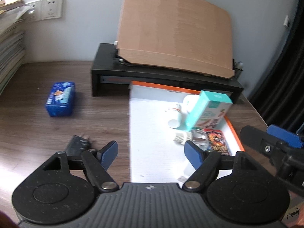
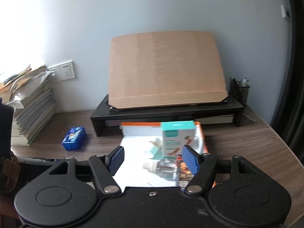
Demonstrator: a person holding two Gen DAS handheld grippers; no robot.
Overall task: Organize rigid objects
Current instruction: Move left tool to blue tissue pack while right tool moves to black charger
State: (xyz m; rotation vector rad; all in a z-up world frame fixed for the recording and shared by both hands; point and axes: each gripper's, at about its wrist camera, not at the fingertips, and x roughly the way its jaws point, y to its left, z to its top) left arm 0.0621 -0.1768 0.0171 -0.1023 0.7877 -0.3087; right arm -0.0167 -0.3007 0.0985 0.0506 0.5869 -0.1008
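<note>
An open white box with an orange rim lies on the wooden desk. Inside it a teal carton leans over a white bottle. In front of them lie a clear glass bottle with a white cap and a red packet. A blue tin sits on the desk to the left, and a black plug lies nearer. My left gripper is open and empty over the box's left edge. My right gripper is open and empty above the glass bottle.
A black monitor riser stands behind the box with a large cardboard sheet leaning on it. A tall stack of books fills the far left, below wall sockets. A mesh pen holder stands at the riser's right end.
</note>
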